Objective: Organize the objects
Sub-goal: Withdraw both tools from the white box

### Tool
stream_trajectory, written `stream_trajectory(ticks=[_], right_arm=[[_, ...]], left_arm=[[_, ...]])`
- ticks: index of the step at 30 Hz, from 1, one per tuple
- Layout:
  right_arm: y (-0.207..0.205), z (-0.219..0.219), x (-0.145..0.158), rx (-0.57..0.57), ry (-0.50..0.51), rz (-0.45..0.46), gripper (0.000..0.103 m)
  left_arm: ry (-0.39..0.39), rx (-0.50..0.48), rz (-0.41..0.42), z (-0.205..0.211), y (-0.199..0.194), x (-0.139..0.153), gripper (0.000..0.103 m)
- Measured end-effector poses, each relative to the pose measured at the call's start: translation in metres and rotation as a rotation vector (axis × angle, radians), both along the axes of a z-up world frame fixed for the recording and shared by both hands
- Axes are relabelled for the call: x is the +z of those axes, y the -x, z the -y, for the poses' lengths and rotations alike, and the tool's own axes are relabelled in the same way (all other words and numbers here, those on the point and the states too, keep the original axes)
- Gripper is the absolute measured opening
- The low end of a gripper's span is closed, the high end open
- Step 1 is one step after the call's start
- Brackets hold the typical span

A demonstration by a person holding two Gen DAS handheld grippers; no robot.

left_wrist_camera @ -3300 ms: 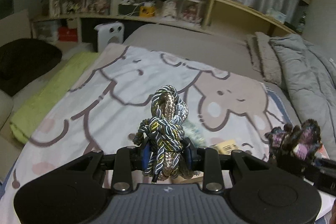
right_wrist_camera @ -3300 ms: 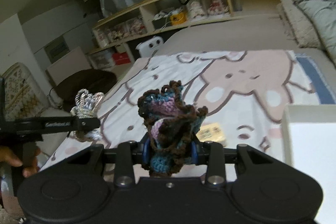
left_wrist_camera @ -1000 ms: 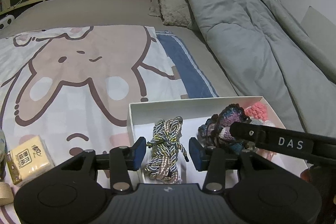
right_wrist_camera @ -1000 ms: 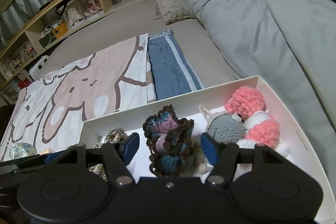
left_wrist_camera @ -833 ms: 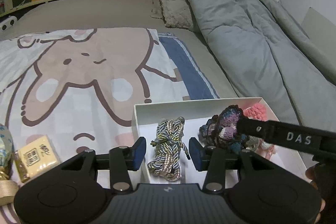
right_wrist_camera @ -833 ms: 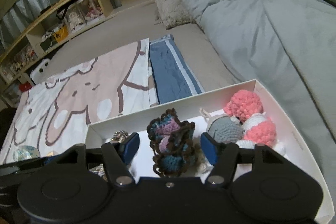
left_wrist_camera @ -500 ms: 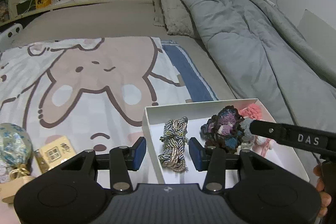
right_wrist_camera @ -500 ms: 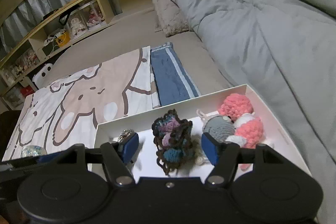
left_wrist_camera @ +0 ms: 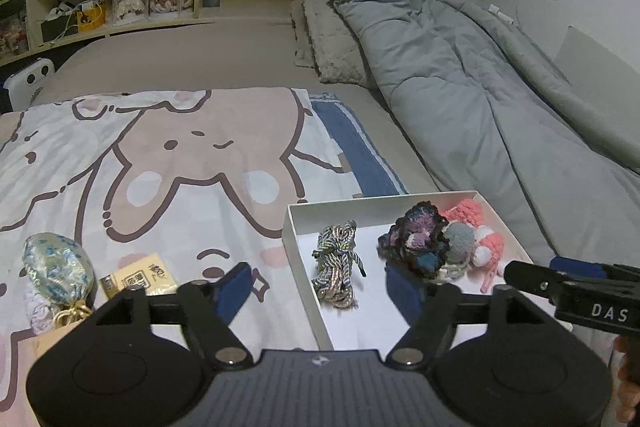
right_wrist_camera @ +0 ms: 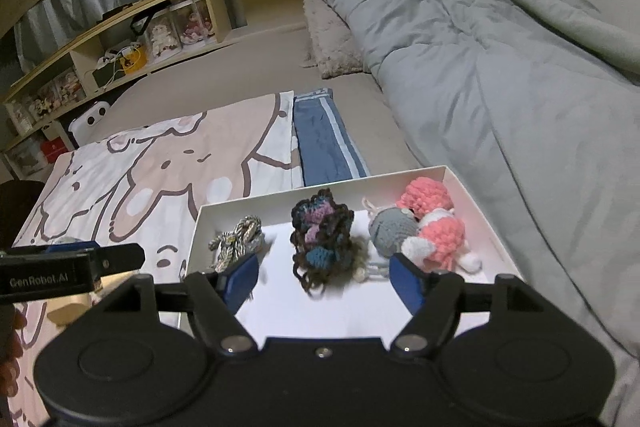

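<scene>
A white box (left_wrist_camera: 304,217) (right_wrist_camera: 476,201) sits on the bed. In it lie a braided rope bundle (left_wrist_camera: 336,269) (right_wrist_camera: 236,237), a dark crochet piece (left_wrist_camera: 418,241) (right_wrist_camera: 322,237), and grey and pink crochet toys (left_wrist_camera: 474,239) (right_wrist_camera: 424,223). My left gripper (left_wrist_camera: 320,289) hangs above the box's left side, its jaws opening, with the rope lying free below them. My right gripper (right_wrist_camera: 326,277) is over the box, jaws opening wide, the crochet piece resting loose on the box floor.
On the cartoon blanket (left_wrist_camera: 180,155) left of the box lie a blue-patterned pouch (left_wrist_camera: 56,261) and a yellow packet (left_wrist_camera: 138,279). A grey duvet (left_wrist_camera: 500,99) fills the right side. Wooden shelves (left_wrist_camera: 120,3) run along the back.
Both grippers let go of the rope bundle and the crochet piece in the box, then opened wider and drew up and back. The box looks smaller and farther now.
</scene>
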State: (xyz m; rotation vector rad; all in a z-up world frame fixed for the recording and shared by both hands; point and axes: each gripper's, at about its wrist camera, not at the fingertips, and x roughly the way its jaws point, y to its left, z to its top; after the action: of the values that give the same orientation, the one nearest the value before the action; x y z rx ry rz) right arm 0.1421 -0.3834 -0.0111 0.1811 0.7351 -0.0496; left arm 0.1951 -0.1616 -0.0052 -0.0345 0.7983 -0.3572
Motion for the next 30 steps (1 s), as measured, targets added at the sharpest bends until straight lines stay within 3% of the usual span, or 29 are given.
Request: stream_trajectory(ticks=[12, 19, 30], right_arm=[[0.046, 0.002, 0.018, -0.025, 0.033, 0.039, 0.089], [0.070, -0.004, 0.026, -0.021, 0.052, 0.066, 0.099], [0.096, -0.009, 0.025, -0.048, 0.077, 0.065, 0.103]], left_arm=[[-0.009, -0.015, 0.023, -0.014, 0.038, 0.008, 0.102], [-0.002, -0.024, 0.037, -0.023, 0.058, 0.016, 0.103], [-0.008, -0.026, 0.064, -0.035, 0.082, 0.019, 0.103]])
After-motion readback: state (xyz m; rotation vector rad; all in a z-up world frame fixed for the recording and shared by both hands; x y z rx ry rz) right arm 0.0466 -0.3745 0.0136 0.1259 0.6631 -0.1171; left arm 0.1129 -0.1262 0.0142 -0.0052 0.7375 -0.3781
